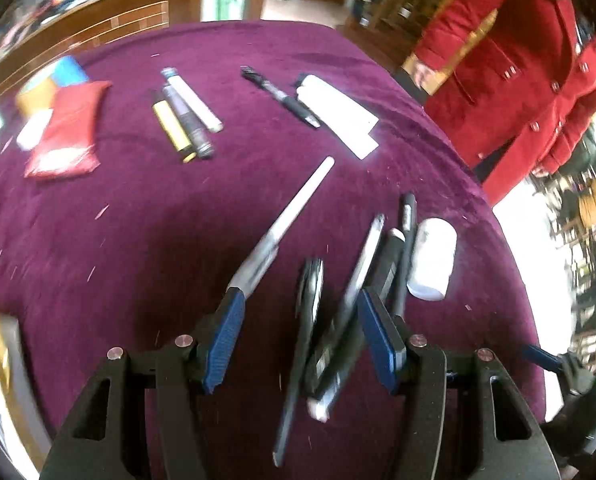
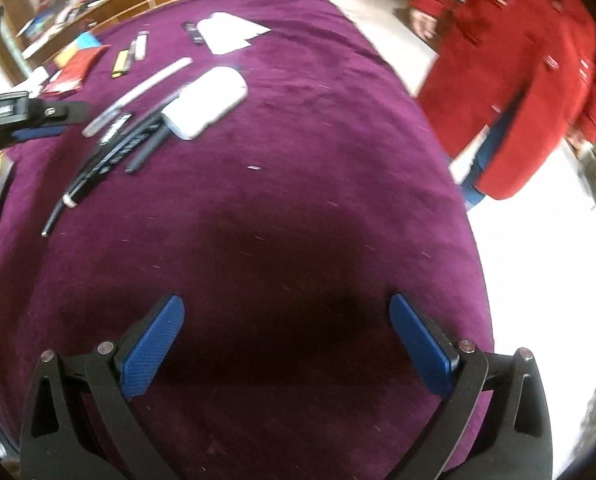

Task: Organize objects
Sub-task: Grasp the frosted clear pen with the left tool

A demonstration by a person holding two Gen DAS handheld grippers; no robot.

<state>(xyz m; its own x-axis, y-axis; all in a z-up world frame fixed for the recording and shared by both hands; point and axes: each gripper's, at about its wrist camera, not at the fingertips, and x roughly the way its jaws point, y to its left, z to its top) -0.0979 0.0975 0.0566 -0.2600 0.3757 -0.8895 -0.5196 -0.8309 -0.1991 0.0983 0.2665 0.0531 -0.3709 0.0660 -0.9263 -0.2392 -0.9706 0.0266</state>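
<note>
A bundle of black pens [image 1: 330, 320] lies on the purple cloth [image 1: 138, 240], blurred by motion. My left gripper [image 1: 298, 300] hangs over it, jaws half apart, with the pens showing between the blue pads and neither pad pressing on them. A long white pen [image 1: 286, 224] runs past its left fingertip, and a white rounded case [image 1: 432, 258] lies just right of the pens. In the right wrist view the same pens [image 2: 118, 148] and case [image 2: 206, 102] sit at upper left. My right gripper [image 2: 286, 300] stands wide open over bare cloth, holding nothing.
Farther back lie a yellow highlighter with two markers [image 1: 186, 120], a black pen [image 1: 282, 98], white cards [image 1: 338, 112], a red pouch [image 1: 66, 132] and a blue-and-yellow box [image 1: 52, 80]. A person in a red coat [image 1: 518, 80] stands beyond the table's right edge.
</note>
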